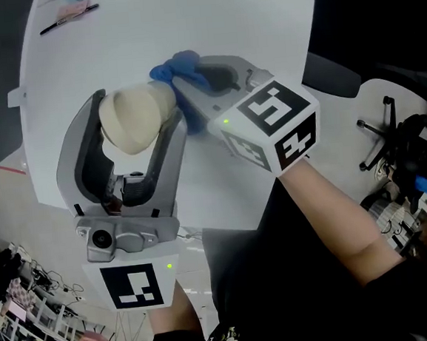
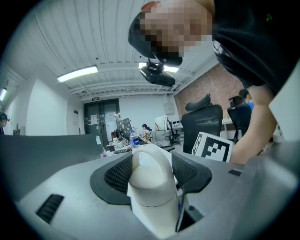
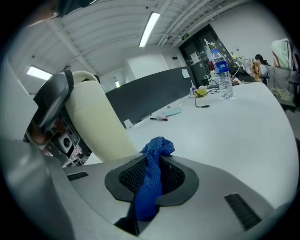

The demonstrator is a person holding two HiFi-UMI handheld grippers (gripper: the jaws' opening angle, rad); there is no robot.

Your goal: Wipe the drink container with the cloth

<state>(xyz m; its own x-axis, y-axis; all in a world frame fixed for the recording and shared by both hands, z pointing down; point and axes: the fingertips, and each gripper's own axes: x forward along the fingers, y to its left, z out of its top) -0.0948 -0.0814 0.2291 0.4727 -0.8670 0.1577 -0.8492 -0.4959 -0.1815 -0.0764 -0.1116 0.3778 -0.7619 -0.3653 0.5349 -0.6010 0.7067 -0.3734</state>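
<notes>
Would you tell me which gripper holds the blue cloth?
The right gripper; its jaws pinch the cloth, while the left gripper clamps the cream bottle.

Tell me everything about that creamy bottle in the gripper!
The drink container is cream-coloured, smooth and matte, likely plastic, with a rounded domed end and a seam ringing it. It is held over the white table, squeezed between the jaws of the left gripper. The blue cloth in the right gripper seems to rest against its side.
</notes>
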